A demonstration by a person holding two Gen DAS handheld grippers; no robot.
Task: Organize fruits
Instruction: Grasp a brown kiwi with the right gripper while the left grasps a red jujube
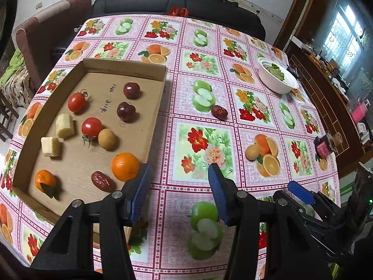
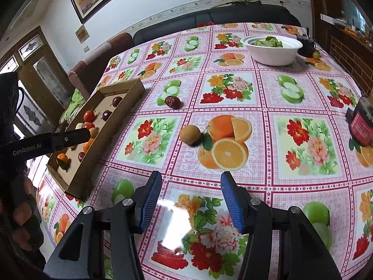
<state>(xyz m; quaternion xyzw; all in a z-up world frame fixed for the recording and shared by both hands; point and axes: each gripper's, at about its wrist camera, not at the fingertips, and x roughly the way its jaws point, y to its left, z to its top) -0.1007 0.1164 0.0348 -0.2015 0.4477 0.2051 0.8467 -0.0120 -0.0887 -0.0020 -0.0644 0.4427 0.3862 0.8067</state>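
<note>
Hovering above the fruit-printed pink plastic tablecloth (image 1: 177, 126), the left gripper (image 1: 178, 175) has its blue-padded fingers spread wide with nothing between them, its left finger at the near right corner of the shallow brown cardboard tray (image 1: 160, 98). Inside that tray, from the wrist view, lie two dark red plums (image 1: 131, 90) toward twelve o'clock, two red cherry tomatoes (image 1: 77, 102) near the middle, two pale yellow fruit chunks (image 1: 65, 126) at nine o'clock, a small tan round fruit (image 1: 107, 138) touching one tomato, a large orange (image 1: 125, 166) and a wrinkled red date (image 1: 102, 181) at five o'clock, and a small leafy mandarin (image 1: 45, 180) at seven o'clock. The right gripper (image 2: 191, 179) is likewise released, jaws apart over a printed flower square. From it, a second tan round fruit (image 2: 190, 134) rests on the cloth at twelve o'clock beside a printed orange, and a loose dark red date (image 2: 172, 101) sits farther off at eleven o'clock, just outside the tray. A white bowl of green leaves (image 2: 272, 50) stands at one o'clock, and a dark red-labelled jar (image 2: 361, 126) at three o'clock.
</note>
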